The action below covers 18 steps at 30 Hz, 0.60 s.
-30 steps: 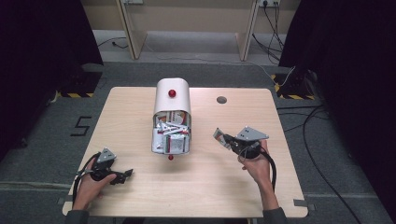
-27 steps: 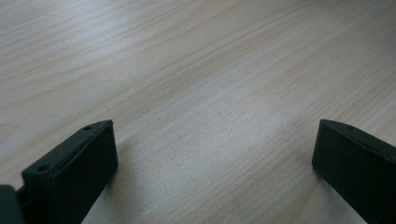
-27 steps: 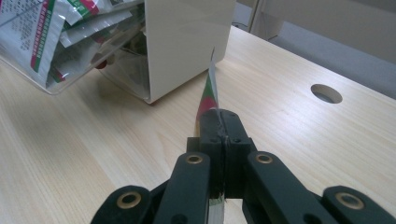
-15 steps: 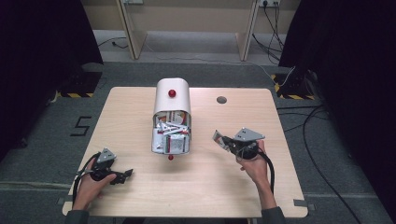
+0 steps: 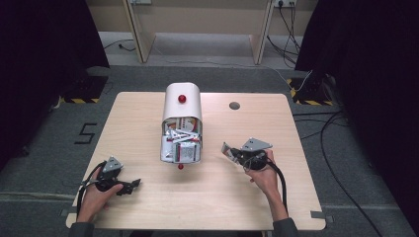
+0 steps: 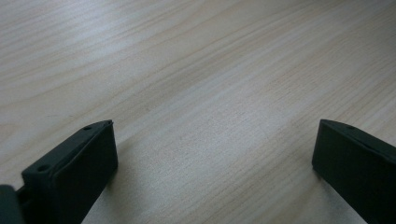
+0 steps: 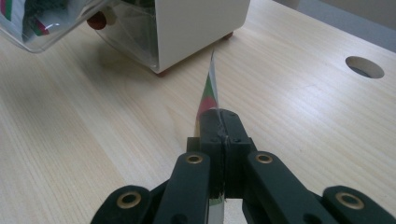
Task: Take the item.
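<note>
The foil sachet (image 7: 208, 88) is clamped edge-on between the closed jaws of the right gripper (image 5: 237, 154), at about 3 o'clock from the open end of the white dispenser box (image 5: 182, 101) and clear of it. Against the high views from the past second, the right gripper has come down a little toward the table (image 5: 148, 207) while carrying the sachet, and its jaws have not parted; the sachet looks taken out of the box's clear tray (image 5: 181, 143), and I judge the work to be at the point of laying it on the bare wood to the right of the box. The left gripper (image 5: 122, 186) has stayed where it was at the table's 7 o'clock corner, jaws standing wide apart with nothing between them, bare wood beneath them in the left gripper view. Much stays unclear: the sachet shows only as a thin sliver with red and green print, its lettering unreadable; the packets in the tray are a jumble too small to count; the small red ball (image 5: 181, 166) at the tray's near end and the red knob (image 5: 182, 98) on the box's top are of uncertain purpose, and a round hole (image 5: 234, 105) lies at 1 o'clock.
</note>
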{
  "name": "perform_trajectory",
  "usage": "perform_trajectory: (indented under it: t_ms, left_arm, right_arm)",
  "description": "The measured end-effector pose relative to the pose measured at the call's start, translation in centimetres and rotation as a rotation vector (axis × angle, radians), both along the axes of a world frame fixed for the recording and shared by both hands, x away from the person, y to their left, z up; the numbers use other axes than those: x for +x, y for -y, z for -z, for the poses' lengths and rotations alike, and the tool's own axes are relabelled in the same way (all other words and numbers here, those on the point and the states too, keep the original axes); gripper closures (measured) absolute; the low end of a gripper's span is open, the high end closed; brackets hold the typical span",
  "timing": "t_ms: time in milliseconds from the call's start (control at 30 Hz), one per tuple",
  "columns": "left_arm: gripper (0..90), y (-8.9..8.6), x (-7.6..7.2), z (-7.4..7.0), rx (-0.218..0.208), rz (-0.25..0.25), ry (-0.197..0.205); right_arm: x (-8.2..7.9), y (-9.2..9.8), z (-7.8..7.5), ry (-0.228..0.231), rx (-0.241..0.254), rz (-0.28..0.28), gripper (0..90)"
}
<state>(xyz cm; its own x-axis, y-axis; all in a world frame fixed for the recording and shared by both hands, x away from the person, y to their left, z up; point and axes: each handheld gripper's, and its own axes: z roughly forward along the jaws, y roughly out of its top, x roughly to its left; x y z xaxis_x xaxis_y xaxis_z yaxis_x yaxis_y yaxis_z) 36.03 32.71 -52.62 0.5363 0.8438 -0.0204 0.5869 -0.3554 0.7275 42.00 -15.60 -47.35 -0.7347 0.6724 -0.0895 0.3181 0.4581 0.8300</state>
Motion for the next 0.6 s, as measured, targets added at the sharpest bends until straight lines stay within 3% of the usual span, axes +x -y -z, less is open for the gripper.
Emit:
perform_trajectory:
  t_ms: [433,600]
  left_arm:
    - [0.0,0.0,0.0,0.0,0.0,0.0,0.0]
    - [0.0,0.0,0.0,0.0,0.0,0.0,0.0]
  right_arm:
    - [0.9,0.5,1.2,-0.029,0.001,0.036,89.9]
    - [1.2,0.6,1.4,-0.014,-0.049,0.076,89.2]
